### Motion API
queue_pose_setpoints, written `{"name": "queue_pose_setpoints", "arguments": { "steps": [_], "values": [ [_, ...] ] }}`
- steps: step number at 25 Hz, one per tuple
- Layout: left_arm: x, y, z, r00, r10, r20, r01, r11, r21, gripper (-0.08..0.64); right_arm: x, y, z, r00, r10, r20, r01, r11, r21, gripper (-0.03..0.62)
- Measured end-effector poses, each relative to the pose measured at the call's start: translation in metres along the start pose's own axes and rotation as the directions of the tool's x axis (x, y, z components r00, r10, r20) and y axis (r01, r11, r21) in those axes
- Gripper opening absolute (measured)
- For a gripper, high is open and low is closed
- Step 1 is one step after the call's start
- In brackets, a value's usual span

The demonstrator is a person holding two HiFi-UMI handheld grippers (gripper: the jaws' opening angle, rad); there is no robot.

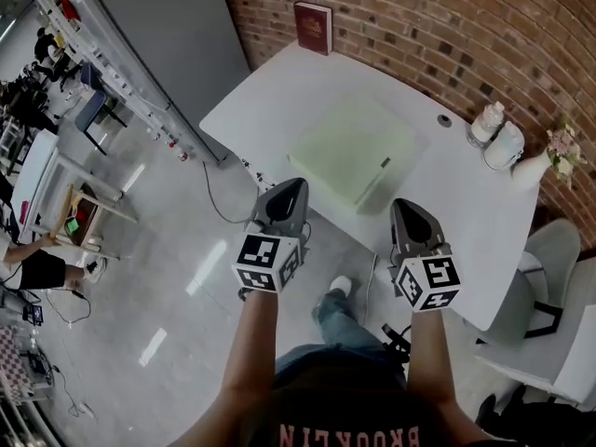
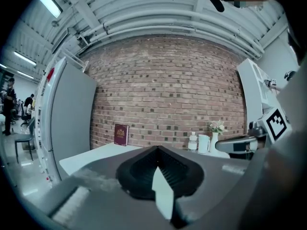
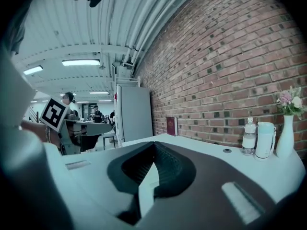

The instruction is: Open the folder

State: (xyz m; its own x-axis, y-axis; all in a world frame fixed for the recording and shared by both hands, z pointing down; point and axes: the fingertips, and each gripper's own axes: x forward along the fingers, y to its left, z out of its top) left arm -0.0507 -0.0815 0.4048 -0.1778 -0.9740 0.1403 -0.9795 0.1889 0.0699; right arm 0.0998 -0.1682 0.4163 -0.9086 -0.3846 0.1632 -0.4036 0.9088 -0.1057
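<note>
though flat on table (image 1: pixel 279 91), folder (image 1: pixel 358 152) sits cornerwise, long axis unclear.

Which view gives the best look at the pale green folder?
The head view: the folder lies whole and closed on the white table, seen from above. The left and right gripper views show nothing recognisable of it, only the table's far part.

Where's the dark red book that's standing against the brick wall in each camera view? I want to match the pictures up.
Head view: the book is at top centre, against the brick wall.
Left gripper view: the book is left of centre, below mid-height.
Right gripper view: the book is just right of centre, at the wall's foot.
Shared landmark: the white flower vase, further along the same wall.
</note>
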Motion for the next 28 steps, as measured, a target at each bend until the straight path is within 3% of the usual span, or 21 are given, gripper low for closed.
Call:
{"name": "queue_pose_setpoints", "arguments": {
  "steps": [5, 16, 24, 26, 28],
  "values": [
    [0.054, 0.004, -0.008, 0.991, -0.108, -0.078, 0.107, 0.994, -0.007, -0.002, 0.034, -0.031, -0.009, 0.999, -0.044, -0.030, 0.045, 0.998, 0.043, 0.002],
    [0.139, 0.011, -0.021, 0.963, -0.219, -0.157, 0.220, 0.975, -0.015, -0.002, 0.081, -0.078, -0.028, 0.989, -0.100, -0.111, 0.110, 0.990, 0.085, 0.002],
    [0.166, 0.001, -0.033, 0.931, -0.294, -0.218, 0.309, 0.950, 0.036, -0.002, 0.098, -0.093, -0.043, 0.980, -0.129, -0.151, 0.154, 0.973, 0.171, 0.002],
    [0.168, -0.002, -0.036, 0.912, -0.337, -0.234, 0.352, 0.936, 0.026, 0.118, 0.099, -0.094, -0.046, 0.976, -0.147, -0.159, 0.175, 0.968, 0.182, 0.002],
    [0.170, -0.002, -0.039, 0.898, -0.364, -0.248, 0.382, 0.924, 0.029, 0.121, 0.100, -0.094, -0.048, 0.972, -0.165, -0.167, 0.196, 0.962, 0.188, 0.002]
  ]
}}
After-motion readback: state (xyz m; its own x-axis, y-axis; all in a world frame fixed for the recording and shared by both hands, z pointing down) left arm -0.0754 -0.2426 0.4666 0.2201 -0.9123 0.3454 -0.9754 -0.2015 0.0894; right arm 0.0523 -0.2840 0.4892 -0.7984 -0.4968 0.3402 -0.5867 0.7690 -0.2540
